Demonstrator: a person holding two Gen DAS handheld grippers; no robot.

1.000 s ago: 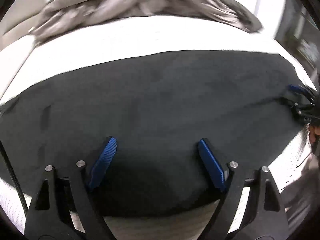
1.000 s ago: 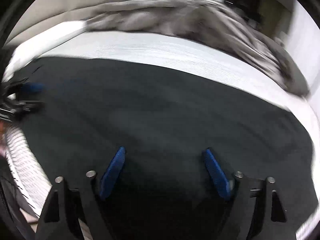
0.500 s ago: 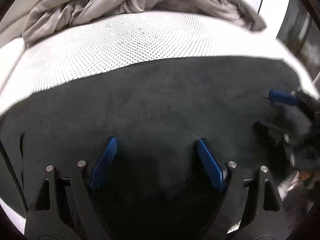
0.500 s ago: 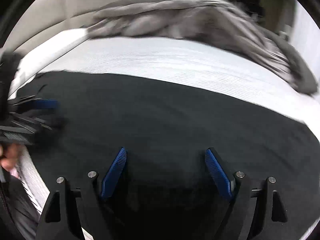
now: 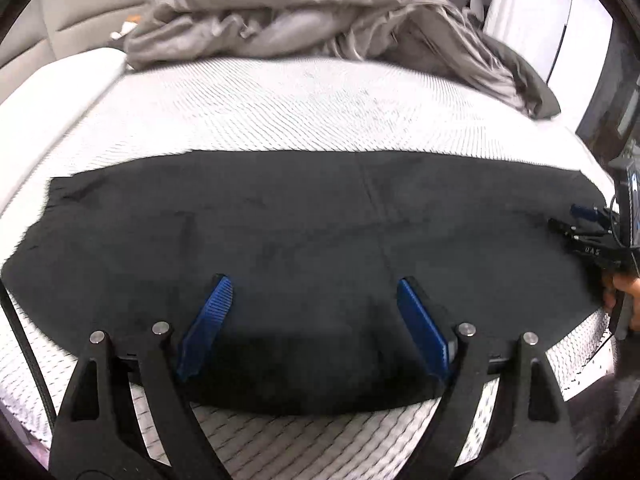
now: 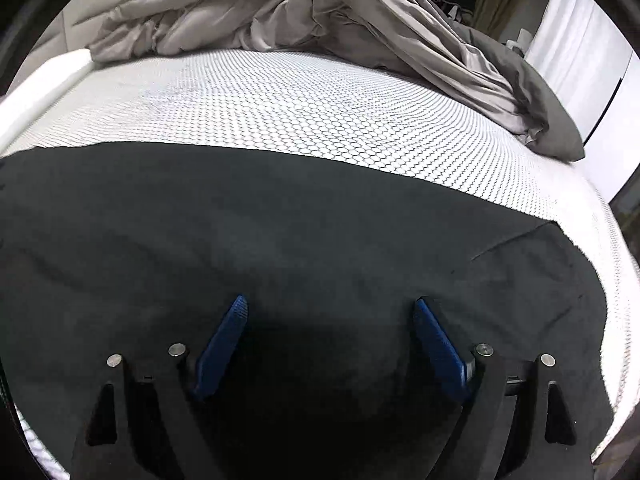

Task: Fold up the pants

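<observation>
Spreading flat across the near part of a white honeycomb-patterned mattress, the black pants are seen from both wrist views, lying as a wide band with a faint seam running down the middle. A crumpled grey duvet is heaped at the far end of the mattress, well apart from the pants.

The left gripper is held above the near part of the pants, tilted forward and downward, with its blue pads spread wide and nothing caught between them. The right gripper is angled in the same downward manner over the dark cloth; its jaws have just been opening a little further and stand wide apart, with only the fabric lying beneath them, not gripped.

In the left wrist view the right gripper is also seen at the right edge, near the pants' end, with part of a hand wrapped about its handle.
</observation>
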